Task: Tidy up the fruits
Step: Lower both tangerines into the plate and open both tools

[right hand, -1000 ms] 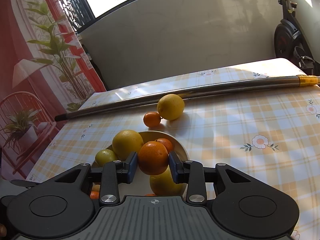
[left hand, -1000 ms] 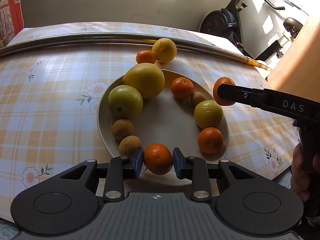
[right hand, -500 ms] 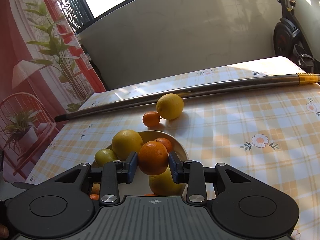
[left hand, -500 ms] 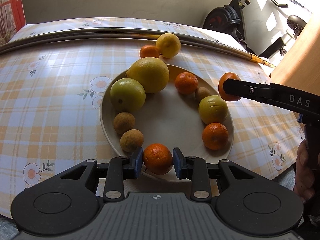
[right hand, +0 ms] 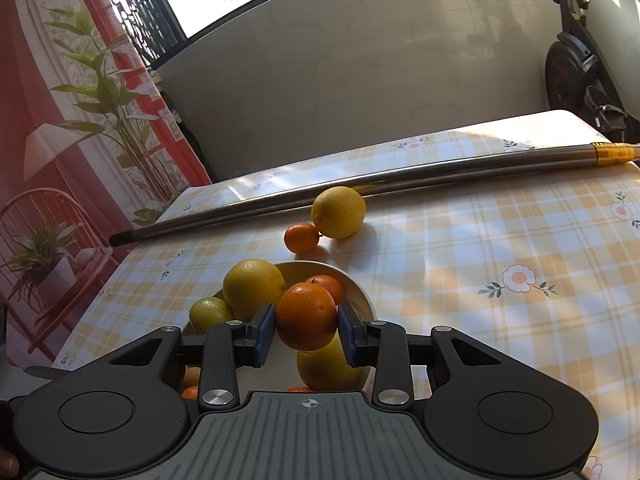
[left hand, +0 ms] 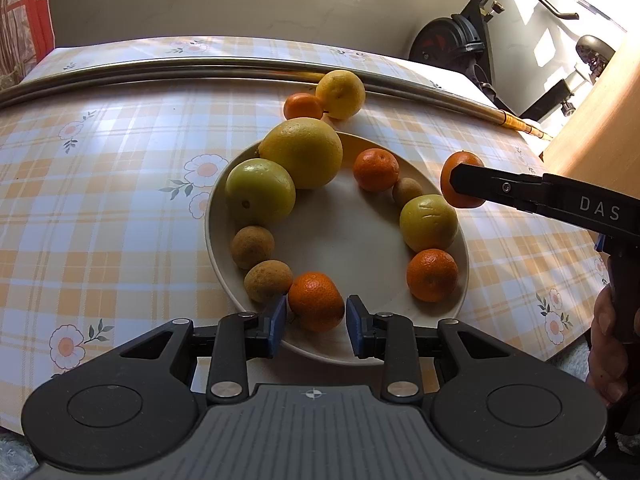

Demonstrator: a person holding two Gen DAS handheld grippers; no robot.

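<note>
A cream plate holds a ring of fruit: a big yellow citrus, a green-yellow one, two brown fruits, several tangerines. My left gripper is shut on a tangerine that rests at the plate's near rim. My right gripper is shut on another tangerine, held in the air over the plate's right edge. The left wrist view shows that tangerine from the side. On the cloth beyond the plate lie a yellow citrus and a small tangerine, touching each other.
A long metal pole lies across the table behind the loose fruit. The table's right edge runs close to the plate, with a person's hand on the right gripper's handle. An exercise bike stands past the far corner.
</note>
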